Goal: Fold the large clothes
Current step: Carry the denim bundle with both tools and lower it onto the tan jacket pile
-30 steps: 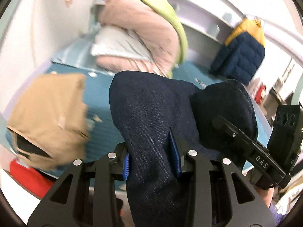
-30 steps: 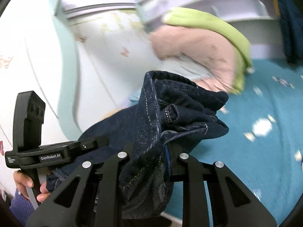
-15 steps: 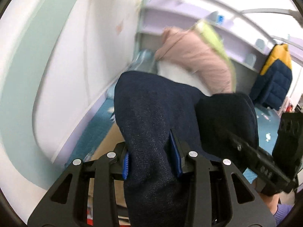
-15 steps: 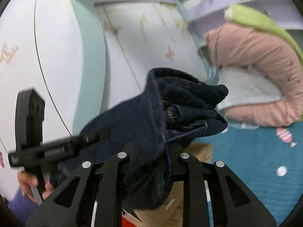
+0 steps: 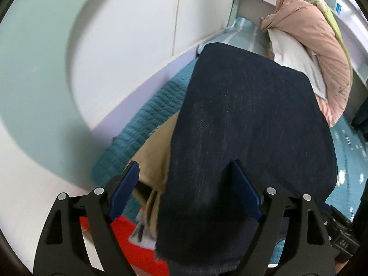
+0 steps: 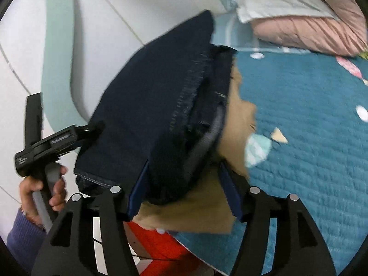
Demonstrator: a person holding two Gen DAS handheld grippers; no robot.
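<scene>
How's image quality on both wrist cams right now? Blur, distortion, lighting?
Left wrist: heavy fisheye bending of the wall line; folded dark jeans fill the centre and look soft, with smear at their lower edge; left gripper sharp. Right wrist: jeans edge and tan garment motion-blurred; right gripper and teal bedspread clearer. Lighting is even in both, no glare.

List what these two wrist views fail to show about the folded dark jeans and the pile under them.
- Left wrist view: the folded dark blue denim jeans fill the frame, hiding most of the tan folded garment below.
- Right wrist view: the jeans cover where the left claw ends, so its grip is unreadable there.
- Both views: the red item is cut off by the bottom edge and the claw frames.
</scene>
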